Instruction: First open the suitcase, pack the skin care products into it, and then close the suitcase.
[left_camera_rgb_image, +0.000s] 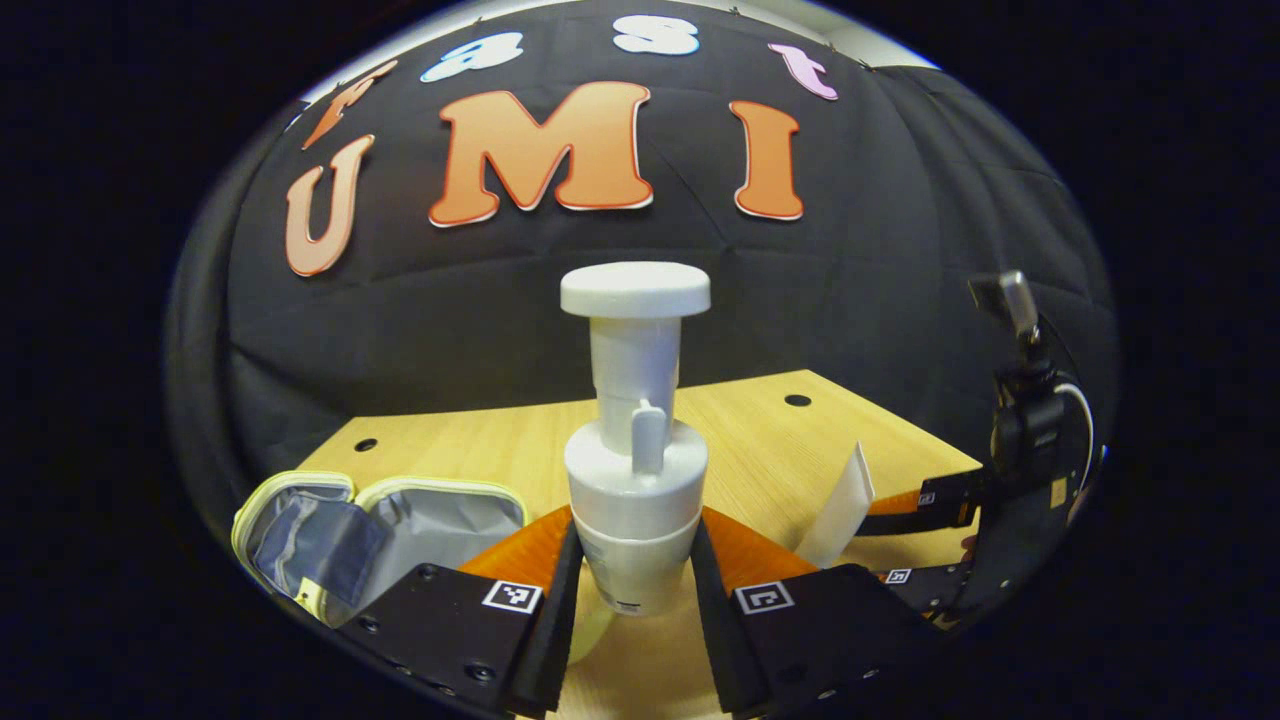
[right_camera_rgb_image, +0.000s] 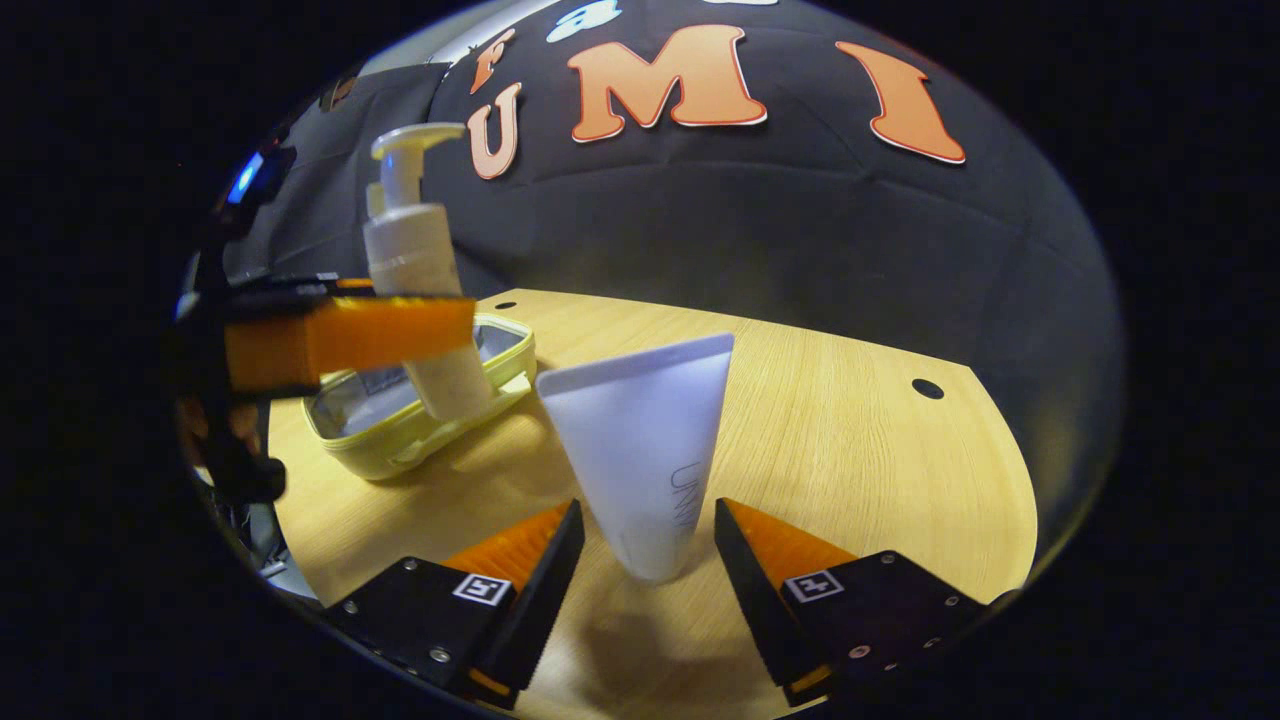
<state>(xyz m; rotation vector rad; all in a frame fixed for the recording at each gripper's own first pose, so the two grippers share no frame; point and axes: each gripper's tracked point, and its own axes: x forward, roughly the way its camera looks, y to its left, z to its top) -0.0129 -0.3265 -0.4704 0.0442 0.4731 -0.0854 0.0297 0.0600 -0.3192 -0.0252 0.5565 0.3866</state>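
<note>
White plastic is what I grip with my left gripper (left_camera_rgb_image: 634, 590): a white pump bottle with a flat round top (left_camera_rgb_image: 634, 470). Both fingers pinch its body low down, and the bottle stands upright, lifted off the light wooden table (left_camera_rgb_image: 760, 420). In the right gripper view it hangs over the near edge of the small open case with a pale yellow rim and grey lining (right_camera_rgb_image: 440, 420). I think the bottle is hard and smooth, so it may slip. Holding it low on the wide part seems best, not by the thin neck.

My right gripper (right_camera_rgb_image: 645, 560) is spread wide around a pale blue-white squeeze tube with a flat crimped top (right_camera_rgb_image: 645, 450). The tube stands on its cap on the table, between the fingers, and neither finger touches it. It looks soft and light, so I would squeeze it gently near the bottom, where it looks stiffer.
</note>
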